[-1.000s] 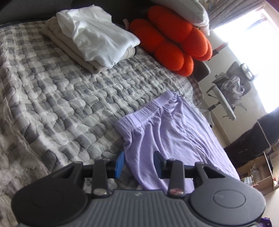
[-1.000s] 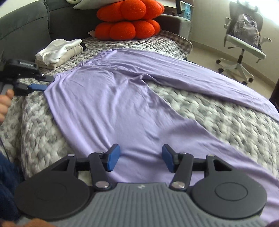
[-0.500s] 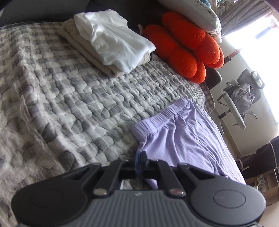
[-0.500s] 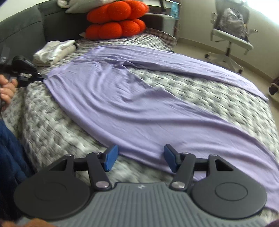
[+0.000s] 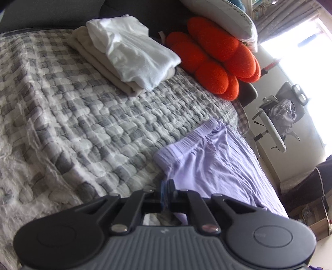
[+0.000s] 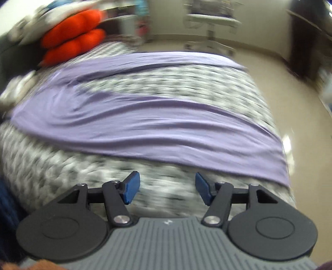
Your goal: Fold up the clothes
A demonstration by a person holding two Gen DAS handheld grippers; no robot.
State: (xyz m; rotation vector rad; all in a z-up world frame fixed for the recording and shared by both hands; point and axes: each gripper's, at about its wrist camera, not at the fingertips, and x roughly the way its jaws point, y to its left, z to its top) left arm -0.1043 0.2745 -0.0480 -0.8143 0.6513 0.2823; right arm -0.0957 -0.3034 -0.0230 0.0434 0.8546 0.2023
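Note:
Lilac trousers [image 5: 213,164] lie spread on the grey checked quilt [image 5: 87,124], their waistband toward the cushions. My left gripper [image 5: 167,190] is shut on the near corner of the trousers at the waistband. In the right wrist view the trousers [image 6: 145,122] stretch across the bed with both legs apart. My right gripper [image 6: 167,188] is open and empty over the quilt [image 6: 83,166], just short of the near trouser leg. That view is motion-blurred.
A folded stack of white and beige clothes [image 5: 128,56] sits at the back of the bed. Orange cushions [image 5: 217,60] and a white pillow [image 5: 224,16] lie behind it. An office chair [image 5: 278,118] stands on the floor beyond the bed's far edge.
My left gripper closed on the trousers' waistband corner. My right gripper swung right along the bed toward the leg ends and stayed open.

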